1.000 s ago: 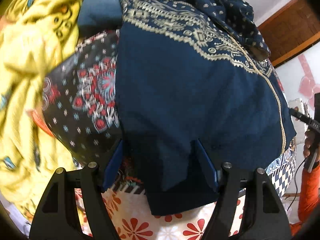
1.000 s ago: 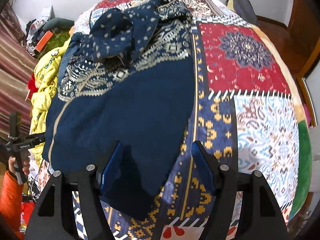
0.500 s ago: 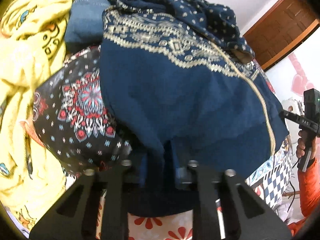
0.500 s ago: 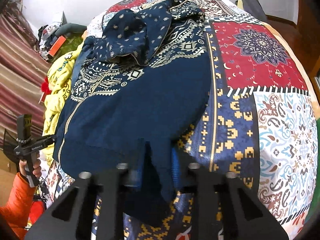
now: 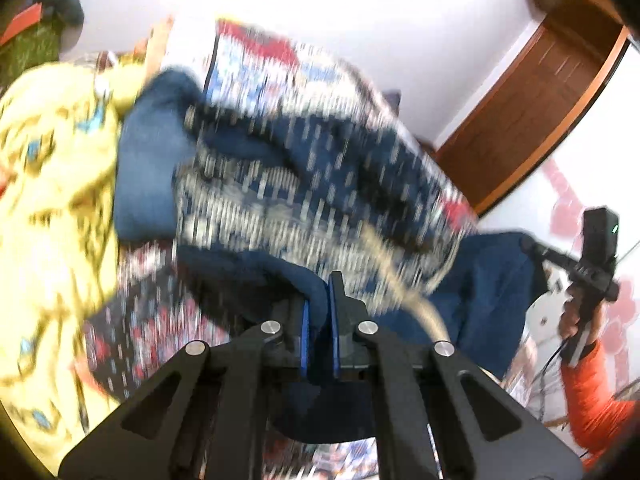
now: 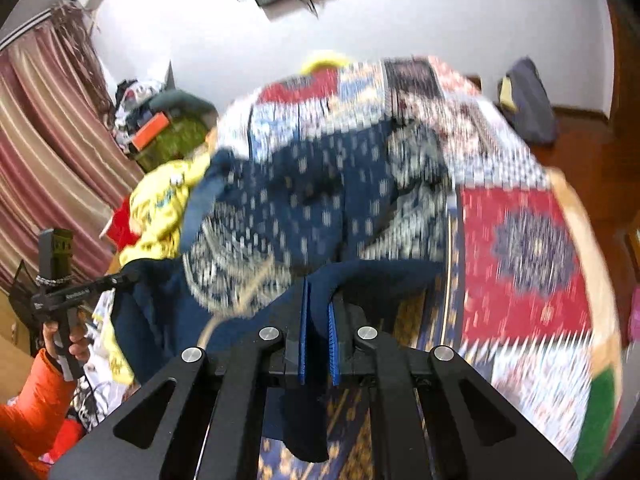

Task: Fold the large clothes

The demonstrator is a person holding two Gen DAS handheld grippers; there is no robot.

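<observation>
- Left gripper: jaws clamped on a fold of the navy garment; the cloth is pinched between the blue pads and hangs below them toward 6 o'clock.
- Right gripper: jaws likewise closed on the navy garment's lower edge, a tail of fabric drooping at 6 o'clock.
- The garment's plain hem is lifted at both grips; its patterned upper part lies bunched on the patchwork bedspread toward 12 o'clock. Heavy motion blur.
- Edges: in the right view the bedspread's border curves from 2 to 5 o'clock, with wooden floor beyond. Bare patchwork lies open at 3 o'clock.
- Left view: yellow cloth crowds 9 o'clock, touching a dark floral cloth at 8 o'clock; a folded plain blue piece sits at 10 o'clock, just beside the garment.
- Count: two grippers, one navy garment, one yellow cloth, one wooden door at 2 o'clock, one striped curtain at 9 o'clock in the right view.
</observation>
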